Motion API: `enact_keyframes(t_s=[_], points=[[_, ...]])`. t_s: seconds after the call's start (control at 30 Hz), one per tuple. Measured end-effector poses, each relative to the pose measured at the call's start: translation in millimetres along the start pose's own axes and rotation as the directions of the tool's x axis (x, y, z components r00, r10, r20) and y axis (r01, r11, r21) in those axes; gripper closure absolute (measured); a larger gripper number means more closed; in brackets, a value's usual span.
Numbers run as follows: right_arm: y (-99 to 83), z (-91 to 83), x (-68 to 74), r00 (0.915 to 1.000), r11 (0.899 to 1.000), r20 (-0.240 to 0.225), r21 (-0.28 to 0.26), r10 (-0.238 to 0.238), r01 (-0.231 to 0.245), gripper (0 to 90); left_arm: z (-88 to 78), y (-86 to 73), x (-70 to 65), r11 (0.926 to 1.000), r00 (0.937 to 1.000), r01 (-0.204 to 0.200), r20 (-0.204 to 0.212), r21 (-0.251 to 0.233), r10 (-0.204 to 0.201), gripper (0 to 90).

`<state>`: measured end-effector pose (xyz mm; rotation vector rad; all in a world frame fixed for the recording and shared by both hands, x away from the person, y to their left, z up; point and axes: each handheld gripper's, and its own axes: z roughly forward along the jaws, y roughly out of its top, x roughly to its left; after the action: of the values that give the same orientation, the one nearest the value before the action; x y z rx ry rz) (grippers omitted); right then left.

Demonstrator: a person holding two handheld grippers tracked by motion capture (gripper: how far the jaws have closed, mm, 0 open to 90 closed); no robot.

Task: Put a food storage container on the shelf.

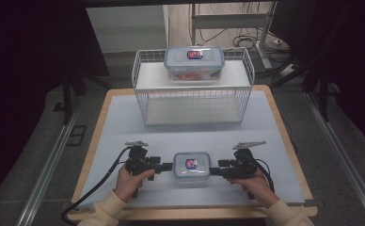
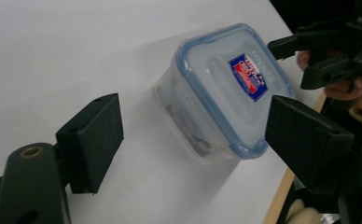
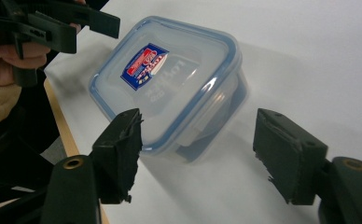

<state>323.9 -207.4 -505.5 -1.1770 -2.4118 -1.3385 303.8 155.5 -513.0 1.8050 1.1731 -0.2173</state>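
A small clear plastic box (image 1: 191, 167) with a blue-rimmed lid and a red and blue label sits on the white mat near the table's front edge. My left gripper (image 1: 169, 165) is at its left side and my right gripper (image 1: 213, 170) at its right side, both pointing inward at it. In the left gripper view the box (image 2: 221, 91) lies just beyond the open left gripper (image 2: 195, 135). The right gripper view shows the box (image 3: 170, 84) ahead of the open right gripper (image 3: 202, 149), the near corner between the jaws. No pad presses on it.
A white wire rack (image 1: 193, 101) stands at the back of the table. A larger clear box (image 1: 194, 63) with orange contents rests on top of it. The wooden table edge (image 1: 194, 214) runs close behind my hands. White mat (image 1: 124, 122) spreads between rack and box.
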Motion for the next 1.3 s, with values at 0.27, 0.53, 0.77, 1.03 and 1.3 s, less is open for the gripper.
enact_keyframes(t_s=[0.27, 0.53, 0.77, 1.03, 1.3], points=[[9.5, 13.7, -3.2, 0.9979, 0.998, -0.018, 0.013, 0.062, -0.062, 25.5, 15.3, 1.4, -8.7, 0.9993, 1.0, -0.009, 0.003, 0.035, 0.009, 18.6], [11.3, 25.0, -5.7, 0.9956, 0.995, -0.024, 0.043, 0.091, -0.09, 24.6, 35.3, -2.1, -10.1, 0.9949, 0.9986, 0.018, 0.048, 0.099, -0.023, 18.8], [11.7, 30.8, -6.2, 0.9913, 0.991, -0.057, 0.064, 0.118, -0.115, 28.4, 39.1, -2.3, -7.9, 0.9937, 0.9957, 0.032, 0.083, 0.107, -0.041, 25.4], [12.0, 27.2, -5.1, 0.9899, 0.991, -0.068, 0.064, 0.124, -0.12, 38.4, 35.0, -2.7, -9.9, 0.9958, 0.9979, 0.013, 0.061, 0.091, -0.018, 33.6], [6.8, 18.9, 0.1, 0.9938, 0.996, -0.069, 0.027, 0.087, -0.085, 46.5, 26.5, -8.6, -12.0, 0.9985, 0.9972, 0.0, 0.074, 0.054, -0.004, 44.7]])
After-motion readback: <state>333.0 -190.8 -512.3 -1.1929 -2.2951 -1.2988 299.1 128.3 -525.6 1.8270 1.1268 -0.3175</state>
